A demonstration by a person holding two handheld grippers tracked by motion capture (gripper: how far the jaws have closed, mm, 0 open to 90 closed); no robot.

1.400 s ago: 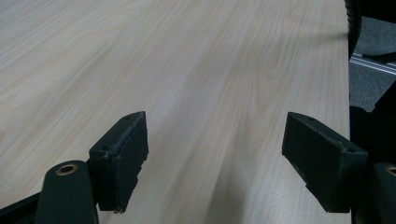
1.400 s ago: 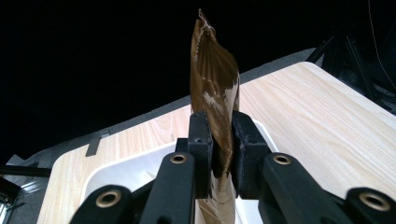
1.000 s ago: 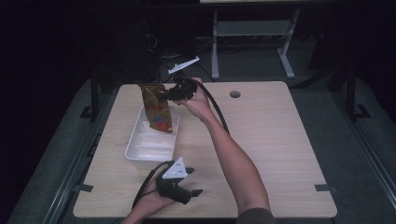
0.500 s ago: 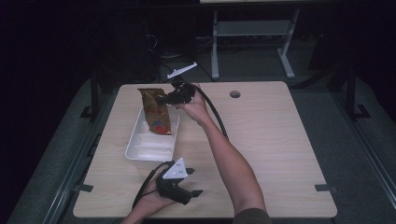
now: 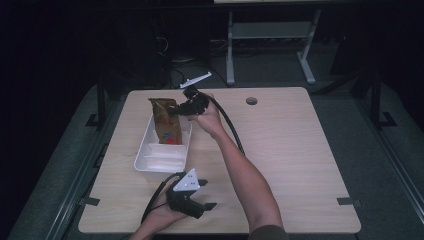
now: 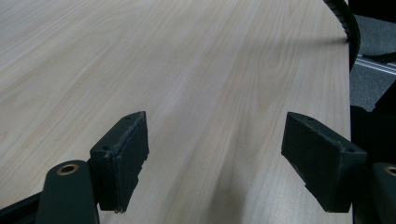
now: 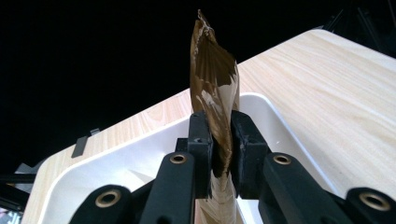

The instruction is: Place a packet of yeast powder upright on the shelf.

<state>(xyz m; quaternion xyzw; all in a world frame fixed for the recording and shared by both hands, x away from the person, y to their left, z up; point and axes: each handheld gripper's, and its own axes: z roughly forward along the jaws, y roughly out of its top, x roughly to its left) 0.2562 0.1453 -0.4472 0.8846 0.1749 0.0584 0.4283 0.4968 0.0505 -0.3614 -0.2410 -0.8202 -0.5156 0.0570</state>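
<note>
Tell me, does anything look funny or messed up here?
The brown bag looks crumpled and bent at its top edge, where the right gripper pinches it over the white tray. Nothing is spilled.

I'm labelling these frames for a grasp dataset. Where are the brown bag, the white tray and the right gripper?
brown bag [image 5: 167,125]: high view, on its printed front.
white tray [image 5: 142,162]: high view, on its near left rim.
right gripper [image 7: 219,154]: right gripper view, midway between the fingertips clamping the bag.

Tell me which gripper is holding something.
The right gripper, at the far side of the table: its jaws pinch the brown paper bag over the white tray. The left gripper is open above bare tabletop.
</note>
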